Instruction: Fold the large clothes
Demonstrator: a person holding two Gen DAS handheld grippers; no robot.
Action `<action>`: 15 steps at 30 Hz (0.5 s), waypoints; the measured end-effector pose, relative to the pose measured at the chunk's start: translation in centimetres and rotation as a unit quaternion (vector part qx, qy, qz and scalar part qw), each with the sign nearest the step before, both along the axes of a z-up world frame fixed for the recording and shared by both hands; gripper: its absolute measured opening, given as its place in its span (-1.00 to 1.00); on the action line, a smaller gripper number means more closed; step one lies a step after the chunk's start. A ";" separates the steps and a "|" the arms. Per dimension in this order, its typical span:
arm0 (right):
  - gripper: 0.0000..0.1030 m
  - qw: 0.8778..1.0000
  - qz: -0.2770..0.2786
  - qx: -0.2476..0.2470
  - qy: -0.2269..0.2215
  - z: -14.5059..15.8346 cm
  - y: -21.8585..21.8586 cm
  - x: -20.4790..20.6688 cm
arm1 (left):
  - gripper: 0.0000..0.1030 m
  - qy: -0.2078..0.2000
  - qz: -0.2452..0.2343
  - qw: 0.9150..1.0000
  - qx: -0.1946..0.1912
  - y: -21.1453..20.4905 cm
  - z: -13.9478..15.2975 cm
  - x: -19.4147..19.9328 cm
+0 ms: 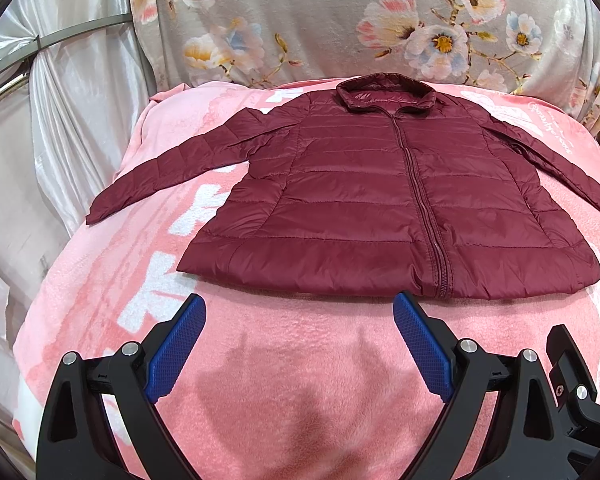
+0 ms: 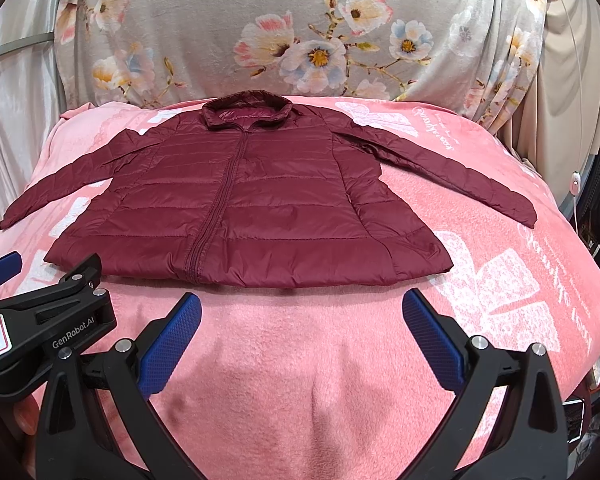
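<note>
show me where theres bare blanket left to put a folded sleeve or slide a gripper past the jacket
Free: the wide strip of pink blanket between the jacket hem and both open grippers, left gripper and right gripper; also the patch right of the body, under the right sleeve. Tighter: the wedge under the left sleeve. Crowded: the collar, hard against the floral cover.

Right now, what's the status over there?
Left gripper and right gripper open, empty. Maroon quilted puffer jacket flat, zipped, sleeves spread on pink fleece blanket. Nothing in the way.

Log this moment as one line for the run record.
stage: pre-fold | maroon puffer jacket: flat, zipped, sleeves spread, on pink blanket | left gripper: open, empty | right gripper: open, empty
</note>
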State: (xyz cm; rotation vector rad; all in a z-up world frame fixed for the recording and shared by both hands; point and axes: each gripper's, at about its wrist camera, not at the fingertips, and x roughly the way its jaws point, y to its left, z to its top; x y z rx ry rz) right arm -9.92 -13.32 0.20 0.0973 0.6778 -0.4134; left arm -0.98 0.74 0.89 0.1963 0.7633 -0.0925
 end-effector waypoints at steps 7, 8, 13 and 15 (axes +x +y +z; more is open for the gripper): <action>0.91 1.000 0.000 -0.001 0.000 0.0 0.1 0.0 | 0.78 -0.001 0.000 1.000 0.001 0.0 0.0 0.0; 0.91 1.000 0.000 -0.001 0.001 0.1 0.2 -0.1 | 0.78 -0.001 0.000 1.000 0.001 -0.1 -0.1 0.1; 0.91 1.000 0.000 -0.001 0.000 0.0 0.2 0.0 | 0.78 -0.001 0.000 1.000 0.001 -0.1 -0.1 0.0; 0.91 1.000 0.000 -0.001 0.000 0.0 0.1 0.0 | 0.78 -0.001 0.000 1.000 0.000 0.0 0.0 0.0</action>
